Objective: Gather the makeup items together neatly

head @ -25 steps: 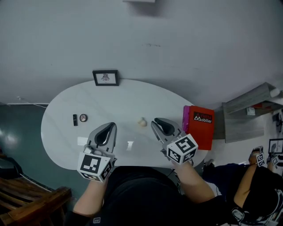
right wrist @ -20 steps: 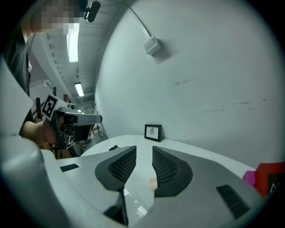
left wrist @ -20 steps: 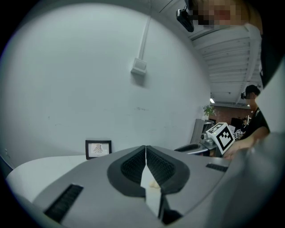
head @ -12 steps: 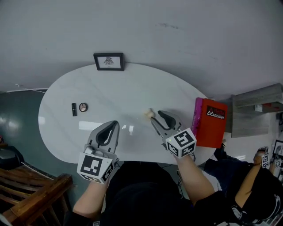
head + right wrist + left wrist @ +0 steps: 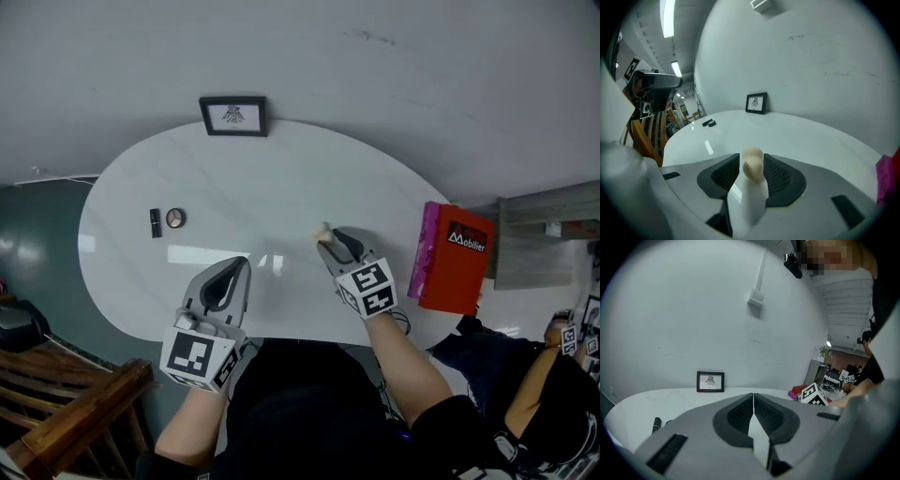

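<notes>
A cream makeup sponge [image 5: 322, 231] stands upright on the white oval table [image 5: 281, 178], right of centre. My right gripper [image 5: 330, 242] is low over it; its jaws have just been opening and the sponge [image 5: 752, 165] sits between the pads with narrow gaps on both sides, so it is open. A black lipstick [image 5: 156, 222] and a round compact [image 5: 175, 218] lie side by side at the table's left. My left gripper [image 5: 234, 266] hovers near the front edge, shut and empty. In the left gripper view the lipstick [image 5: 656, 424] shows at lower left.
A small framed picture [image 5: 232, 116] stands at the table's back edge against the wall. A red and pink book [image 5: 455, 262] stands at the right end. A wooden chair [image 5: 66, 412] is at lower left, and another person [image 5: 553, 375] at lower right.
My right gripper has come down and forward to the sponge and its jaws have opened around it. The left gripper has sunk a little.
</notes>
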The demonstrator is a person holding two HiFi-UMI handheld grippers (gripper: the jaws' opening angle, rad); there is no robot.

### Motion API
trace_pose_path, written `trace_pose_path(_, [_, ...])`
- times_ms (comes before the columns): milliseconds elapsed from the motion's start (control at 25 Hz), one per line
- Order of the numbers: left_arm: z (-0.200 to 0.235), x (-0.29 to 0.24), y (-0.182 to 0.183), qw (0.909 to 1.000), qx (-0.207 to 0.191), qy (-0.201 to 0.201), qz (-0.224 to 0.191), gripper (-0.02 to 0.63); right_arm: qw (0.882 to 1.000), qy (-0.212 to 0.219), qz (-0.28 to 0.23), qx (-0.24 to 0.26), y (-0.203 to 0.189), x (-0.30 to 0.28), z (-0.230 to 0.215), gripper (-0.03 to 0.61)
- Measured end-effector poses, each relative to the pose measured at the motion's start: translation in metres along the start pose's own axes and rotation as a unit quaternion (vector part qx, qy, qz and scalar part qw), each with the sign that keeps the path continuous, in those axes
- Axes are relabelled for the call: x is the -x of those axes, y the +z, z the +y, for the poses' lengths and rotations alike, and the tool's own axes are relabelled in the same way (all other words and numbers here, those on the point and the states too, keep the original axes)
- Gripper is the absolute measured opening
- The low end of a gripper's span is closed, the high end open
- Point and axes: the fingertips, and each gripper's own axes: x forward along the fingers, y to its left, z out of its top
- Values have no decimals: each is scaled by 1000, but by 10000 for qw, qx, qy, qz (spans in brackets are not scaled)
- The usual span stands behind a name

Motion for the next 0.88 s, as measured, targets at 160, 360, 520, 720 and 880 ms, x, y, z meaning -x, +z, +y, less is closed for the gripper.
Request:
trace_pose_path(160, [2,7,2,9999,30,129,-15,17,9995,-1,311,8,-14,-7,-1,152])
trace_pose_path(360, [1,14,8,9996,-69,260,-106,17,9993,-23,339,-128,-16,-7,-7,144])
trace_pose_path(520, [-7,23,16,9992,-81,332,-208,17,9997,100,238,-54,-6,6,-5,134])
trace_pose_path(720, [-20,38,26,9982,-56,469,-382,17,9995,291,-9,134,16,34,4,129])
trace_pose_path(880, [-19,59,37,9962,-85,672,-552,17,9977,464,-338,350,46,58,15,129])
